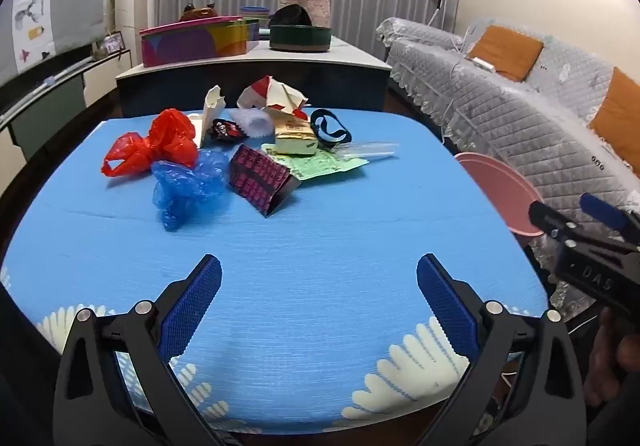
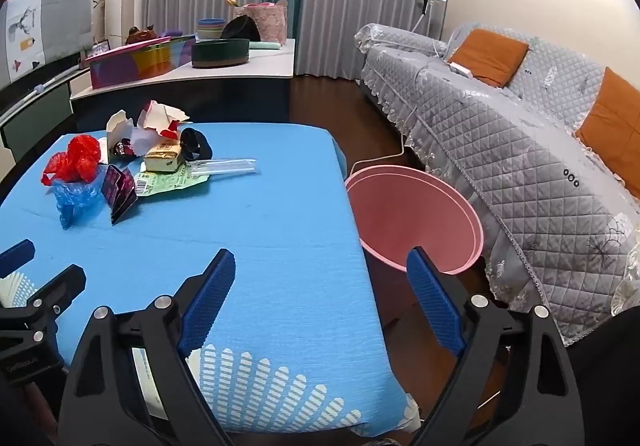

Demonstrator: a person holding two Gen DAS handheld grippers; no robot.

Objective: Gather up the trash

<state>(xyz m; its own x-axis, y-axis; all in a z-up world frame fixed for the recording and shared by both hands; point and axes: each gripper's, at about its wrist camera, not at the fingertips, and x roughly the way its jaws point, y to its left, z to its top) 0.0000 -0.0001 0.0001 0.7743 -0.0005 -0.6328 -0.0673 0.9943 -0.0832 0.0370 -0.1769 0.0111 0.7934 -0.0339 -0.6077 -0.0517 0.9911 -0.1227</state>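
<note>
A heap of trash lies at the far side of the blue-covered table (image 1: 304, 230): a red plastic bag (image 1: 160, 143), a blue plastic bag (image 1: 186, 183), a dark pink-patterned box (image 1: 262, 179), a green paper wrapper (image 1: 324, 165), a yellow pack (image 1: 296, 137), torn white cartons (image 1: 276, 93) and a clear plastic sleeve (image 1: 368, 149). A pink bin (image 2: 412, 217) stands on the floor off the table's right edge. My left gripper (image 1: 319, 278) hangs open over the near cloth, empty. My right gripper (image 2: 322, 274) is open and empty above the table's right edge, beside the bin.
A grey quilted sofa (image 2: 520, 149) with orange cushions runs along the right, close behind the bin. A low cabinet (image 1: 256, 65) with tins and a basket stands beyond the table. A white cable (image 2: 380, 159) trails on the dark floor.
</note>
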